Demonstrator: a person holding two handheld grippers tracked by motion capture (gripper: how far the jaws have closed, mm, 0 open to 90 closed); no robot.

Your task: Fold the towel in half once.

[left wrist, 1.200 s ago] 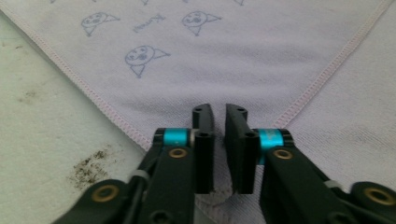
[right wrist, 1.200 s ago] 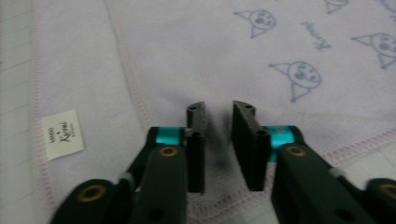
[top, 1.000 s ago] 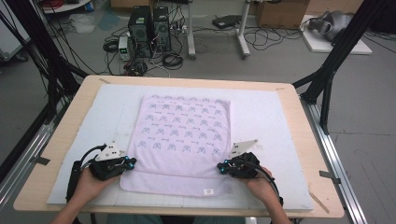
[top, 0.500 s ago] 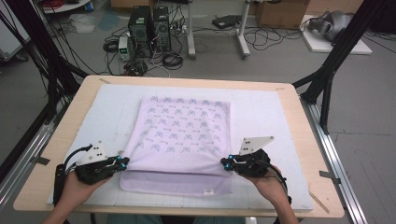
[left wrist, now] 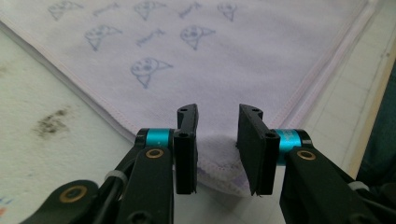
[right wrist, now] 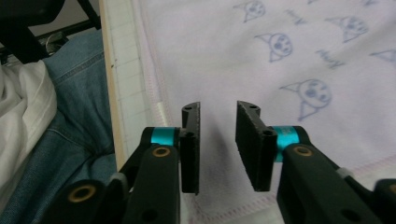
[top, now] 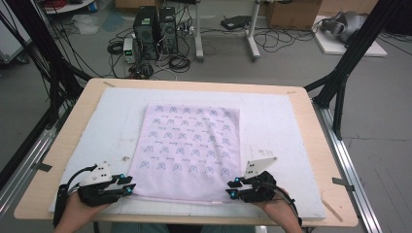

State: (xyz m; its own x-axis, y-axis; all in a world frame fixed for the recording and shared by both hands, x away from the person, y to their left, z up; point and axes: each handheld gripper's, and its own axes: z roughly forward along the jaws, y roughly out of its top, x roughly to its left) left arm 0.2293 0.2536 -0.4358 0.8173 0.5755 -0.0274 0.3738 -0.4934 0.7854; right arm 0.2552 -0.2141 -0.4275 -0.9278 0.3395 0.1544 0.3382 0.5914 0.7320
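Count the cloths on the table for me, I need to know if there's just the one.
1. A single lilac printed cloth lies flat mid-table on the white mat, its near corners at the left claw and right claw. Anything beneath it would be hidden.

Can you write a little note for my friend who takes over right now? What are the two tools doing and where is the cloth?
Left tool: jaws just opened, near-left corner of the cloth lies loose between them.
Right tool: jaws just opened, over the near-right corner, not pinching.
Cloth: flat on the white mat, patterned side up, near edge by the person.
Done: cloth spread out and let go.
Left: probably pull both tools away.
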